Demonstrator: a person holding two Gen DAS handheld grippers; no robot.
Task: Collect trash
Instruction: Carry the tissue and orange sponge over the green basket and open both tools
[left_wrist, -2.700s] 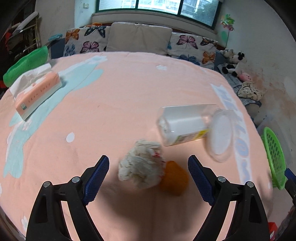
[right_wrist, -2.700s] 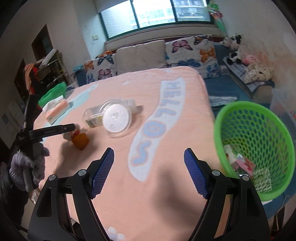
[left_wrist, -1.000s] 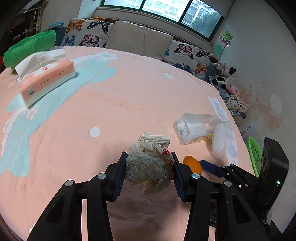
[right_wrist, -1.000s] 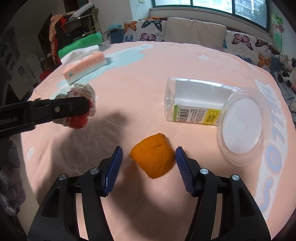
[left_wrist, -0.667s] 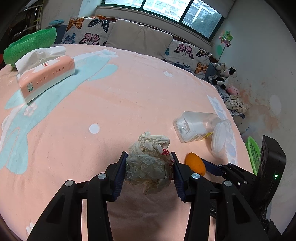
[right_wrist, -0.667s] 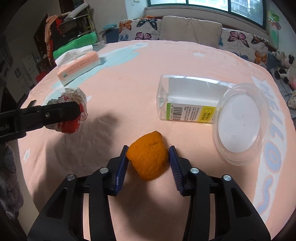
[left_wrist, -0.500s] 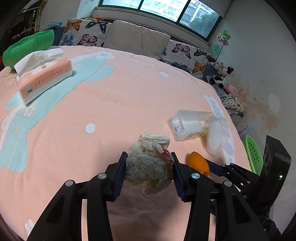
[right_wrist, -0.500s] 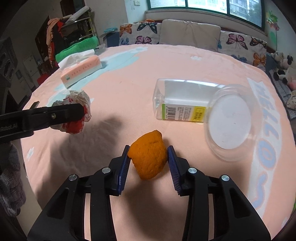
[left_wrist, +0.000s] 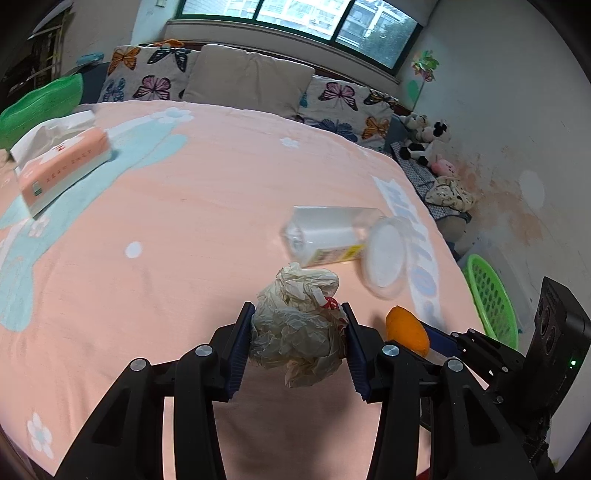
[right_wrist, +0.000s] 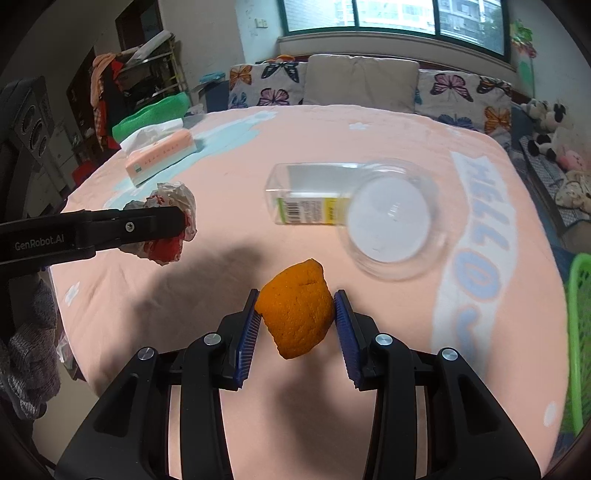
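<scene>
The left claw (left_wrist: 298, 338) grips a crinkled paper wad (left_wrist: 300, 328), the right claw (right_wrist: 295, 326) pinches dimpled orange peel (right_wrist: 295, 308), above a fuzzy peach blanket (left_wrist: 207, 206) covering the table.

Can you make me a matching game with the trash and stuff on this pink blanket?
Things:
1. crumpled paper wad
2. orange peel
3. clear plastic bottle
4. tissue box

Where each one is:
A. lying on its side on the blanket, next to a round clear lid
B. squeezed in the right claw
C. squeezed in the left claw
D. resting on the blue part of the blanket, near the far edge

Pairs: 1-C, 2-B, 3-A, 4-D
</scene>
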